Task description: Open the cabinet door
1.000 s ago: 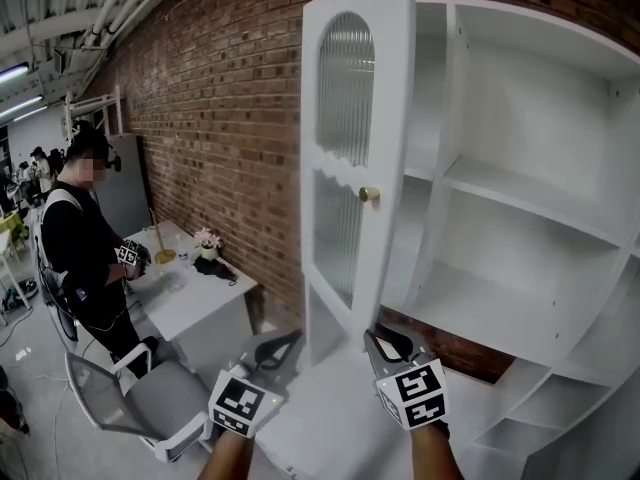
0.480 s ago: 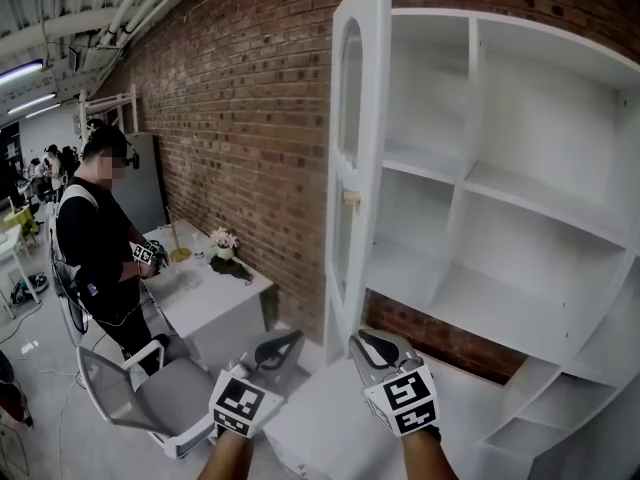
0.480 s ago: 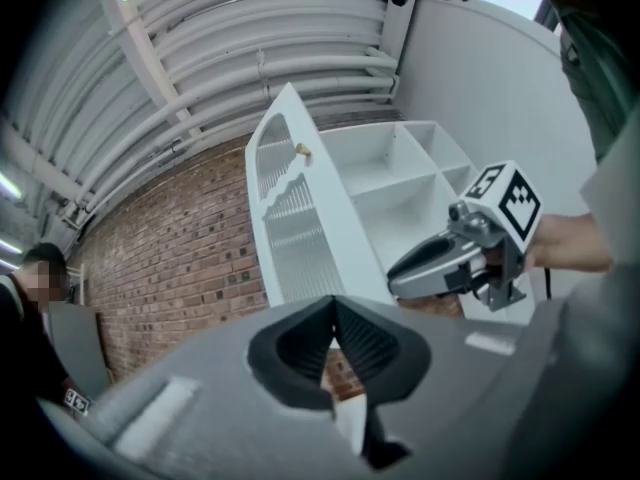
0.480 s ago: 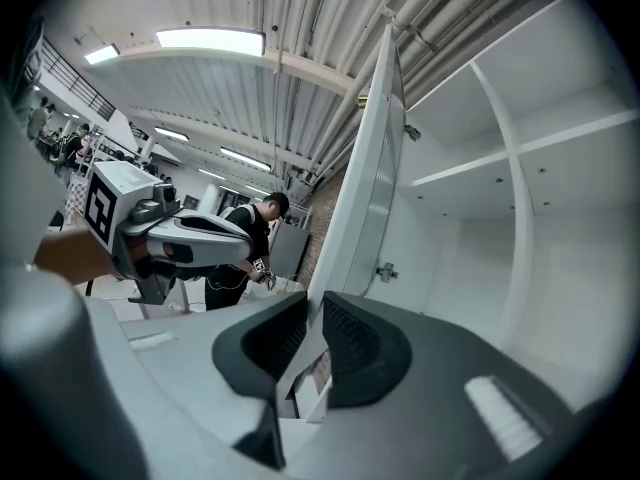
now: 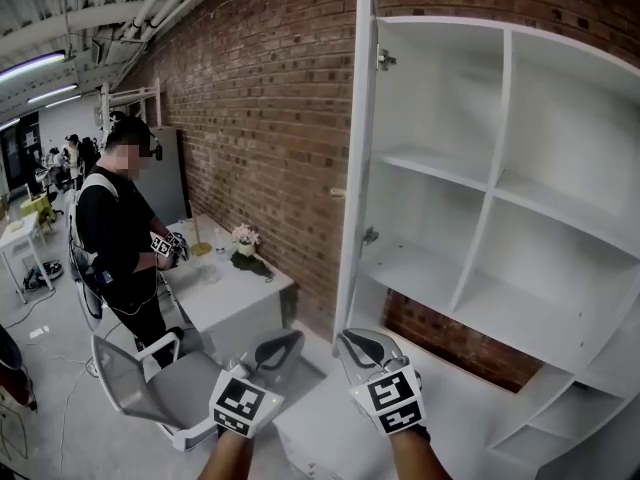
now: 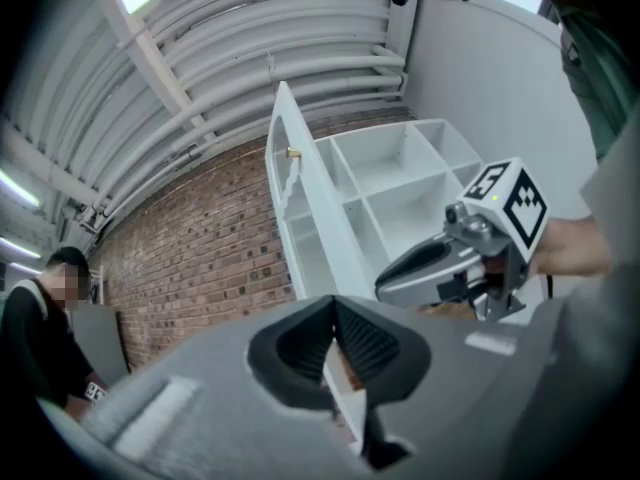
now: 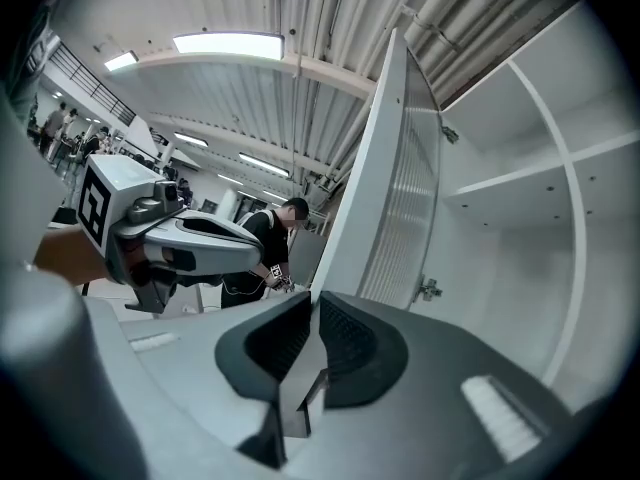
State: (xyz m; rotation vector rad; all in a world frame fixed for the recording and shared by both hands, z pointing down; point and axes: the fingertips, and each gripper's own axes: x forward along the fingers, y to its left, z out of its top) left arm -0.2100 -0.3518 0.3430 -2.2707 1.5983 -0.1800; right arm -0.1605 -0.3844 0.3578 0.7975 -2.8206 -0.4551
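Note:
The white cabinet [image 5: 440,168] stands against the brick wall, its tall glass-panelled door [image 5: 355,168] swung wide and seen edge-on. The small brass knob [image 5: 338,194] pokes out on its left face. Both grippers hover low in front of the cabinet, apart from the door and holding nothing. My left gripper [image 5: 290,340] has its tips together. My right gripper [image 5: 352,340] has just been closing; a slim gap stays between its pads, with nothing in it. In the left gripper view the door [image 6: 300,198] and the right gripper [image 6: 440,268] lie ahead. The right gripper view shows the door's ribbed glass [image 7: 400,198].
A person [image 5: 125,228] stands at the left by a white table [image 5: 235,293] that carries small items. A grey chair [image 5: 150,383] sits in front of the table. The brick wall [image 5: 260,118] runs behind them. A white surface [image 5: 330,423] lies under the grippers.
The door has swung from showing its glass face to edge-on, wider open. The right gripper has drifted left toward the left one and its jaws have narrowed.

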